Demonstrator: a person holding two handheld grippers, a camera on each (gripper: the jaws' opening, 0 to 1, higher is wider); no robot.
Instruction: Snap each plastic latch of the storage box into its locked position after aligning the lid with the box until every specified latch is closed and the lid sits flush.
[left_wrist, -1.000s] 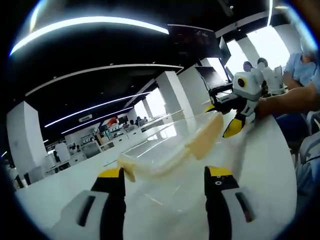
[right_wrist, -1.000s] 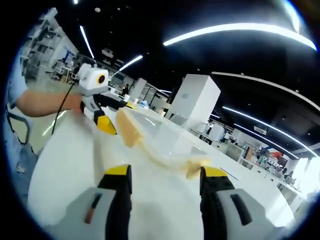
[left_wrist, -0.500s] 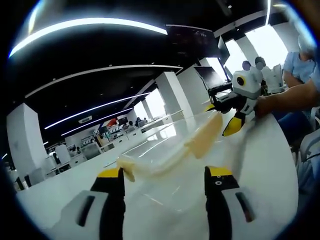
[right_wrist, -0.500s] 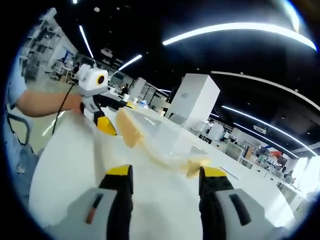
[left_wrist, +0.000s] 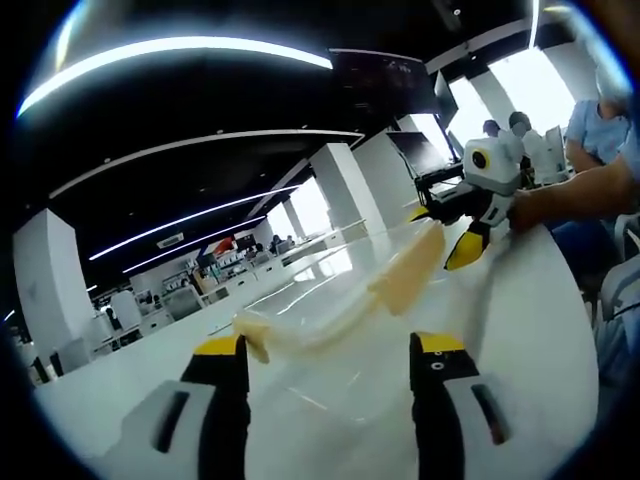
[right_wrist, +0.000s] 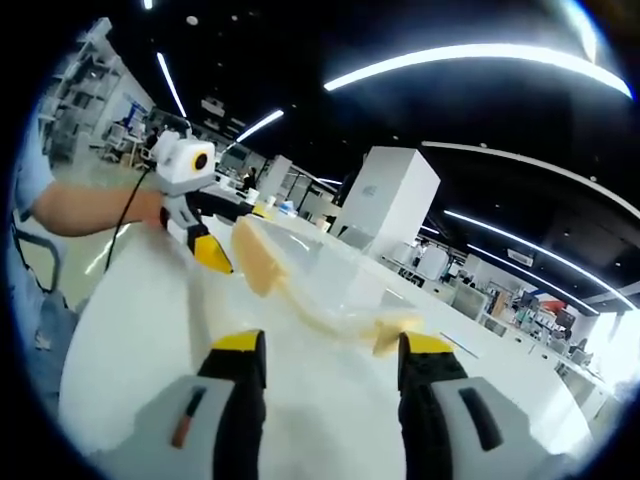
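Left gripper view, foreground: the left gripper (left_wrist: 328, 362) with its black-and-yellow fingers (left_wrist: 225, 375) spread wide and nothing between them, low over the white bench (left_wrist: 520, 320). Just beyond the tips lies the storage box (left_wrist: 330, 300) — clear plastic, its lid seemingly on top — with a cream near-end latch (left_wrist: 252, 335) close to the left finger and a longer cream side latch (left_wrist: 410, 275) angled outward, apparently not yet snapped down. Farther along, at the box's far end, the right gripper (left_wrist: 462, 235) is held in a person's hand (left_wrist: 530, 205); its yellow tips sit beside the box, though contact cannot be confirmed.

Right gripper view, foreground: the same gripper's own fingers (right_wrist: 238, 375), likewise spread and empty, with one cream latch (right_wrist: 395, 330) just ahead and a second latch (right_wrist: 258, 258) beyond; the left gripper (right_wrist: 200, 240) shows at the far end.

Hazards, as judged from this arrangement: the box is light and the bench glossy — pressing one latch without bracing the opposite end could slide or tip the box. Whether the lid sits flush cannot be told through the clear plastic; closing a latch on a skewed lid would leave a corner proud or strain the hinge. Wide-spread fingers may also slip off the smooth latch face.

Background: an open hall with white pillars and strip lights.
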